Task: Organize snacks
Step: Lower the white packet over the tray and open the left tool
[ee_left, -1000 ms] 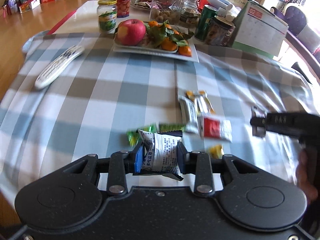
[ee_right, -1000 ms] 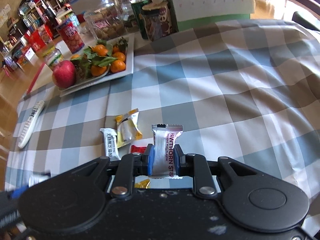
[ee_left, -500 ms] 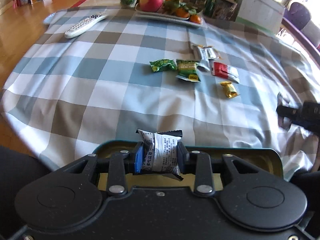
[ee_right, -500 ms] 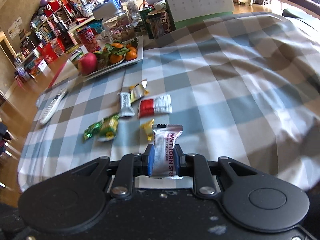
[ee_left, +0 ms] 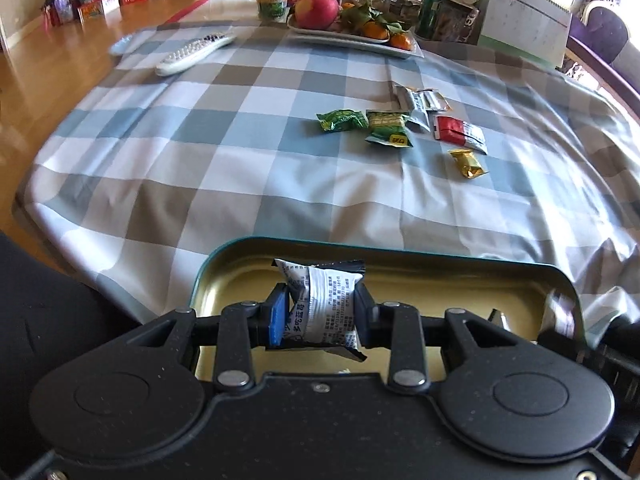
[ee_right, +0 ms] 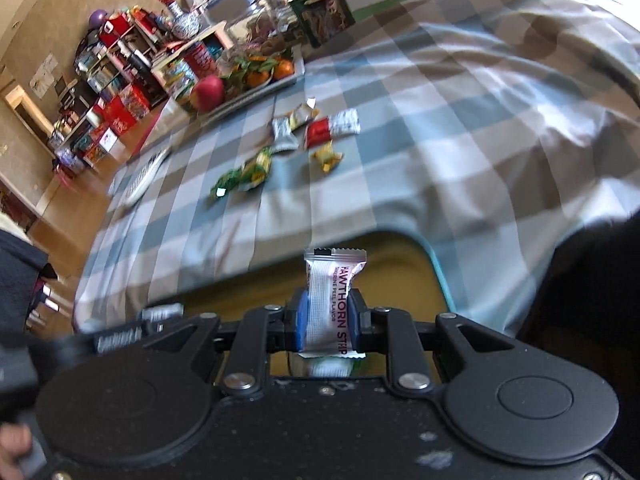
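Each gripper is built as a matte black, finely speckled body with two round raised discs at its outer corners and angled linkage arms fastened by silver screws. On the left gripper a blue pad is fitted to one finger, and the same is seen on the right gripper. White lettering, too blurred to read, is printed on a black bar at the left edge of the right wrist view.
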A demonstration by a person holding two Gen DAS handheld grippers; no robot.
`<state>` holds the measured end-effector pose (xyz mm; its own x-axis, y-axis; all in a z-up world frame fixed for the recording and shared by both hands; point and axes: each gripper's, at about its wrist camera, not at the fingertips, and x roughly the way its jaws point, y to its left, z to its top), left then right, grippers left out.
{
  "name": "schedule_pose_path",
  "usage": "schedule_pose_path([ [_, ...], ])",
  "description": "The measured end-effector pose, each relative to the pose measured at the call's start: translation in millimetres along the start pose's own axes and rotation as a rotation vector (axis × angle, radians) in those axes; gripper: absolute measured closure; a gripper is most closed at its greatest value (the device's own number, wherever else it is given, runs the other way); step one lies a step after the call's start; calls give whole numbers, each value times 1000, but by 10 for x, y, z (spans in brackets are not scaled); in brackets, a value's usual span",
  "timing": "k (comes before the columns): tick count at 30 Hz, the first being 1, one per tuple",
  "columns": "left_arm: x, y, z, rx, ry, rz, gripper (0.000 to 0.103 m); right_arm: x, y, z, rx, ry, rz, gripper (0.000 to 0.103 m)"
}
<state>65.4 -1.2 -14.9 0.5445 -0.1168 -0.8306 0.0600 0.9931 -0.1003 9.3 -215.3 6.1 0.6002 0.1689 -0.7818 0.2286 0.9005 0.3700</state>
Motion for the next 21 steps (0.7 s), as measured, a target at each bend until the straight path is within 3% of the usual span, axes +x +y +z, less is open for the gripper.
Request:
schedule_pose_path([
  [8, 22, 55, 12, -37, -7, 9, 60, -2, 148, -361, -86, 38, -28, 81],
  [21, 89, 203, 35, -131, 1, 17, 60, 46, 314, -449, -196, 41, -29, 81],
])
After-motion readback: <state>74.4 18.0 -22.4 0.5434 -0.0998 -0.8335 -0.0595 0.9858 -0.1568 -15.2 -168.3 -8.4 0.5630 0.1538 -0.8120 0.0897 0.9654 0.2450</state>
